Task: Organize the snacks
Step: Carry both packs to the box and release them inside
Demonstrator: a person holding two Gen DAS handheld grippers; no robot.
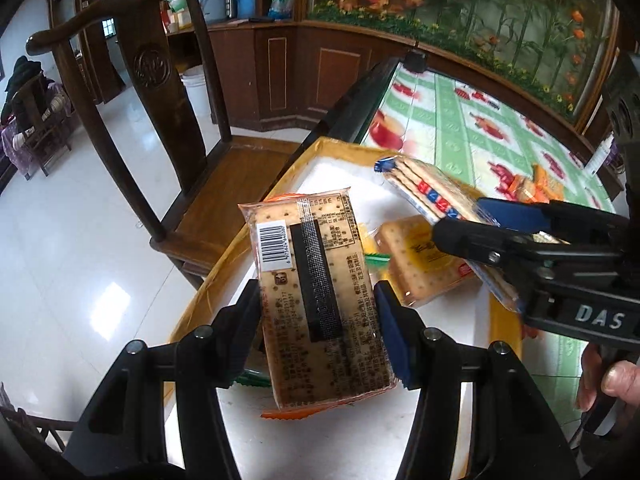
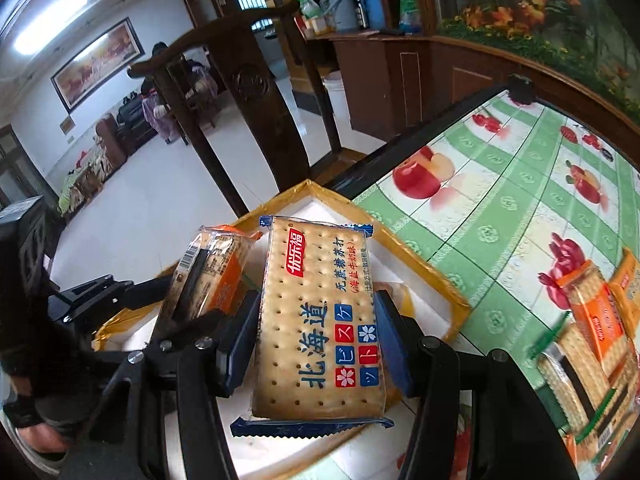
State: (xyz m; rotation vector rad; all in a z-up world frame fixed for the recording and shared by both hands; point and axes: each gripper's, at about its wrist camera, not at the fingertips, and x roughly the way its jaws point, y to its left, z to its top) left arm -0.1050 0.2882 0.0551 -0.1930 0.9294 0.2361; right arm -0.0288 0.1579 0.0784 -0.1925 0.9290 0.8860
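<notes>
Two cracker packs hang over the yellow-rimmed tray (image 1: 224, 272), long axes along my fingers. Left gripper (image 1: 316, 320) pinches the orange pack (image 1: 320, 300) at lower centre; right gripper (image 2: 316, 340) pinches the blue pack (image 2: 320, 320), tray directly beneath.

"DAS" on right tool (image 1: 460, 224); "北海道" on blue-edged cracker pack (image 2: 320, 320)

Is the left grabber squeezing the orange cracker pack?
Touching. The left wrist view shows the left gripper's fingers pressed against both long edges of the orange cracker pack.

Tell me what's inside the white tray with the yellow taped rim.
Inside the tray: a yellow cracker pack and green wrapper edges. The held orange pack covers the rest.
</notes>
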